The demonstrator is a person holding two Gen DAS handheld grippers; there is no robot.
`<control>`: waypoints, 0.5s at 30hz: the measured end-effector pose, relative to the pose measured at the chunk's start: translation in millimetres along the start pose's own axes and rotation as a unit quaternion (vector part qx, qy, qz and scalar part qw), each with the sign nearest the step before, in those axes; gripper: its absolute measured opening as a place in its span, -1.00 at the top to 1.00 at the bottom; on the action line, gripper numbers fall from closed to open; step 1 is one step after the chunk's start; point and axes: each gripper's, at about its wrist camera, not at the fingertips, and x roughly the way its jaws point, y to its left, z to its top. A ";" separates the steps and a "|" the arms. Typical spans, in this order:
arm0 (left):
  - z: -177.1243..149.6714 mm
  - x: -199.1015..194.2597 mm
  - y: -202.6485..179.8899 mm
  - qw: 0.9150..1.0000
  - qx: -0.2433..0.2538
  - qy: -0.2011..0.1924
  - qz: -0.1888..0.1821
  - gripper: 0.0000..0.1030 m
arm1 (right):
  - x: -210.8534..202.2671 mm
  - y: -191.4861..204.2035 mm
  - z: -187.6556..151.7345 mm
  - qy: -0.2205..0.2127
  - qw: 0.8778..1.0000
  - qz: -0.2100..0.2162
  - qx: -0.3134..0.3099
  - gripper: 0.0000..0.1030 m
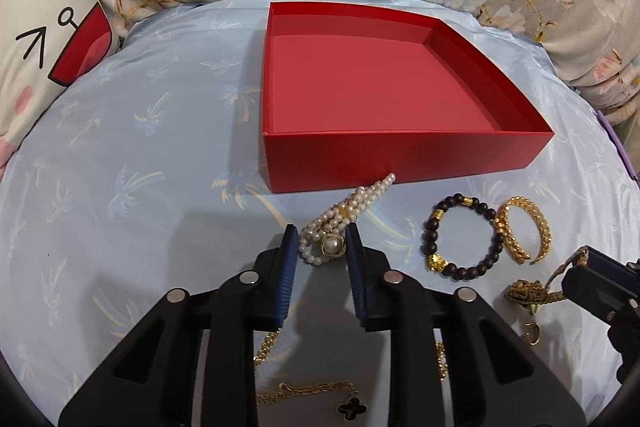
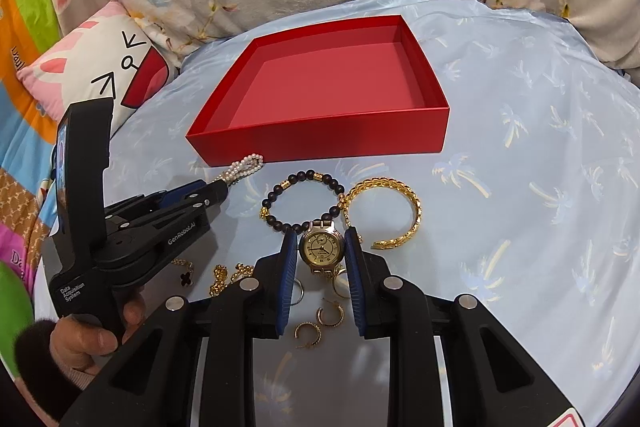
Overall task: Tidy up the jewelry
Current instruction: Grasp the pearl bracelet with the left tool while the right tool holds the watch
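1. Nearest your left gripper [image 1: 322, 241]: a thin gold chain [image 1: 308, 389] with a black clover charm, lying on the blue bedcover [image 1: 120, 207] just under the tool's body.
2. Your left gripper is pinching the pearl bracelet [image 1: 344, 223] at its pearl-and-gold clasp end. The far loops trail toward the near wall of the red box [image 1: 400, 163], so the strand looks caught by its solid part, probably to stop the beads slipping.
3. Your right gripper [image 2: 322, 247] is pressed onto a gold-faced watch [image 2: 322, 246], blue pads on either side of the case. My guess is that the case gives a firmer hold than the band.
4. The red box sits open and empty toward the bedcover's far edge. All the jewelry lies along its near side, so each carry is short.
5. Not yet picked up: the dark bead bracelet [image 2: 304, 199], gold cuff [image 2: 394, 211] and small hoop earrings [image 2: 320, 323], all apart from the box.
6. Writing readable on the left tool in the right view: "GenRobot.AI" and "Data Acquisition System". The watch dial's print is too small to read.
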 end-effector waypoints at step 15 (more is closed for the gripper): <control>-6.5 -23.3 -18.2 1.000 -0.001 -0.010 -0.021 0.62 | -16.8 -9.6 -3.4 -0.013 1.000 0.001 0.010 0.57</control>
